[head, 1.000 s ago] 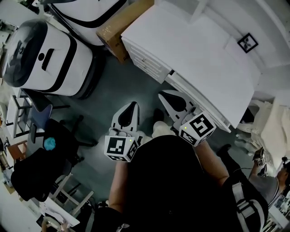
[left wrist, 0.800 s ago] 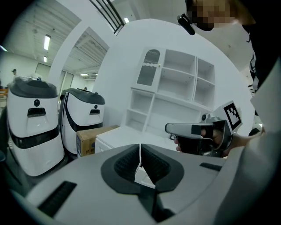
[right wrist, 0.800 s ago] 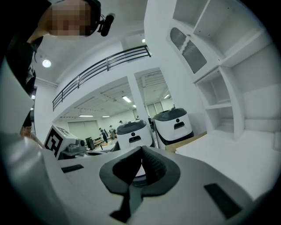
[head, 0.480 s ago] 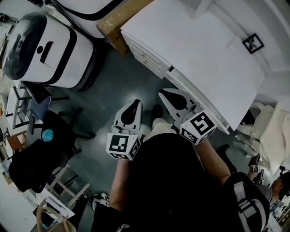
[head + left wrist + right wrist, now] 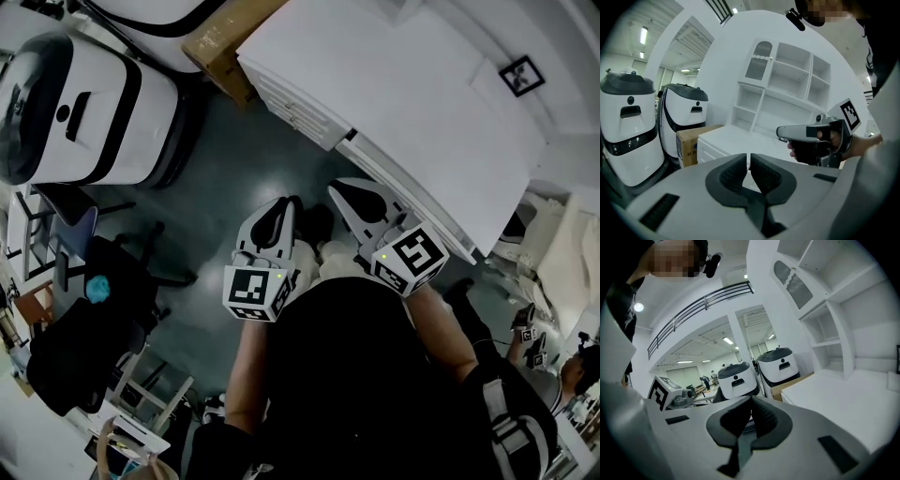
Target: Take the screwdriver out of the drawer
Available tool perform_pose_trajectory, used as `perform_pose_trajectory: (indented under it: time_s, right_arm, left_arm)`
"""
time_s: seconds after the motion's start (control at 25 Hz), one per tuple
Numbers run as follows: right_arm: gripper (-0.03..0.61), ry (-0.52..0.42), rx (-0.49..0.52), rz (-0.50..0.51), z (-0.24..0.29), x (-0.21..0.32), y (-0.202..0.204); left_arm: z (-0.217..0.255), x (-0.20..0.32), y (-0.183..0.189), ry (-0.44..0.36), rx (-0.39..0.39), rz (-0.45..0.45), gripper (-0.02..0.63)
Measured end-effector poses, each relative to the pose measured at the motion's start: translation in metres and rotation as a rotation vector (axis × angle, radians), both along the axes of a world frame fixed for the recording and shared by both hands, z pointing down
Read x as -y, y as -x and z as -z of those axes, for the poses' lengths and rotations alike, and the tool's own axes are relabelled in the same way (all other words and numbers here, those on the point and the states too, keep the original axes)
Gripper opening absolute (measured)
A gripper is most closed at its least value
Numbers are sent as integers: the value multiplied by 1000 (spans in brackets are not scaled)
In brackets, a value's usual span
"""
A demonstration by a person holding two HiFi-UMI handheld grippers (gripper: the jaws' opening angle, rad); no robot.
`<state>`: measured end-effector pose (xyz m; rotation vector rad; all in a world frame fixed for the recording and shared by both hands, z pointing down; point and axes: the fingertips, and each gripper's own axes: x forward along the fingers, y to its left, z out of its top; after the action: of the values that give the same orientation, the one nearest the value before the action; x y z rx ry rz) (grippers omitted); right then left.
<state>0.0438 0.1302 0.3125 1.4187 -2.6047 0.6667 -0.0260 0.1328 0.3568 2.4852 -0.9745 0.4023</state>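
Observation:
No screwdriver is visible in any view. The white drawer unit (image 5: 298, 111) stands under the white desktop (image 5: 403, 103) with its drawer fronts closed; it also shows in the left gripper view as the white drawer unit (image 5: 717, 146). My left gripper (image 5: 283, 207) hangs over the dark floor just in front of the unit, jaws shut and empty. Beside it, close to the desk's front edge, my right gripper (image 5: 337, 193) is shut as well, holding nothing. In their own views the left gripper (image 5: 748, 158) and right gripper (image 5: 751, 400) show jaw tips touching.
A cardboard box (image 5: 220, 52) sits beside the drawer unit. Large white rounded machines (image 5: 80, 108) stand to the left. White shelves (image 5: 783, 89) rise behind the desk. A dark chair (image 5: 112, 281) and clutter fill the lower left floor.
Both grippers have sunk a little in front of the drawer unit. Their jaws stayed shut and empty.

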Motion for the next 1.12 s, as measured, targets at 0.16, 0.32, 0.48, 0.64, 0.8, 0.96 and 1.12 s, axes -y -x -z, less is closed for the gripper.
perform_pose_trajectory:
  time_s: [0.16,0.32,0.48,0.64,0.8,0.96,1.12]
  right_arm:
    - [18,14,-10,-20,2,16,5]
    - [18,7,-32,-53,7,33,5]
    - [18,1,-42,-102,8,43,1]
    - [18,3,-48,-148,7,48,-3]
    - [18,5,-61,-201,4,53,-7]
    - [18,17,-70,-247,-2,54,-7]
    - [18,37,-70,-294,-9,56,-8]
  left_arm:
    - [-4,22,1,-6,9,-39,26]
    - [-12,42,1,2,22,-80,28]
    - [-20,60,-3,-1,30,-125,28]
    - [-24,73,-8,-9,32,-162,31]
    - [-36,85,-11,0,52,-208,46]
    - [-51,95,-13,16,52,-243,84]
    - [-66,108,-16,21,51,-279,94]
